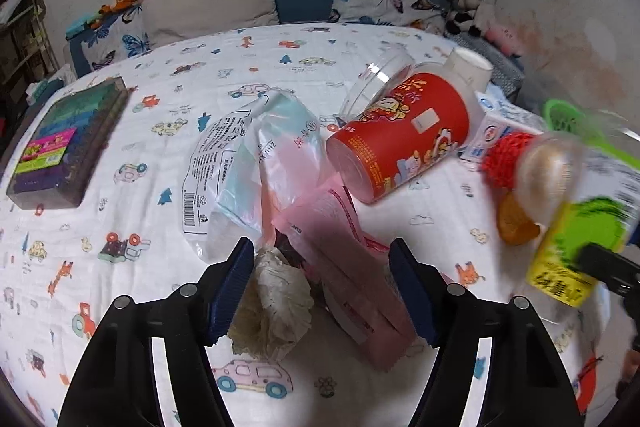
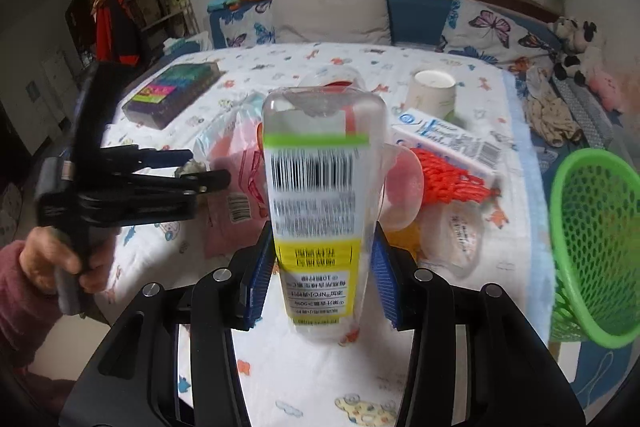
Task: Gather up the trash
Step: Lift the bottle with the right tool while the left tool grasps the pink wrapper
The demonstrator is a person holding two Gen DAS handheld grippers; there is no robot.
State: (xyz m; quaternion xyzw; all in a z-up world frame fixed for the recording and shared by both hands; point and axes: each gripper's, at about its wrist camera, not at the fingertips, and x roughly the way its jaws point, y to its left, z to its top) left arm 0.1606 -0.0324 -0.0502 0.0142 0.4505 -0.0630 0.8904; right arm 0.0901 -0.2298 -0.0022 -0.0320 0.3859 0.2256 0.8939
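Note:
My left gripper point(image 1: 322, 287) is low over the bed sheet, its blue pads closed in on a crumpled tissue point(image 1: 276, 311) on one side and a flat pink bag point(image 1: 352, 291) on the other. Both pads touch them. My right gripper point(image 2: 322, 267) is shut on a clear bottle point(image 2: 316, 187) with a yellow and green label, held up off the bed. The left wrist view shows the same bottle point(image 1: 572, 227), blurred, at the right edge. From the side, the right wrist view shows the left gripper point(image 2: 206, 167) held by a hand point(image 2: 60, 259).
A red printed cup point(image 1: 400, 139) lies on its side behind the pink bag, beside a clear plastic bag point(image 1: 256, 167). Red mesh point(image 1: 508, 159), a white paper cup point(image 1: 468, 67) and a white carton point(image 2: 448, 139) lie right. A green basket point(image 2: 592, 239) stands far right, a dark box point(image 1: 64, 147) left.

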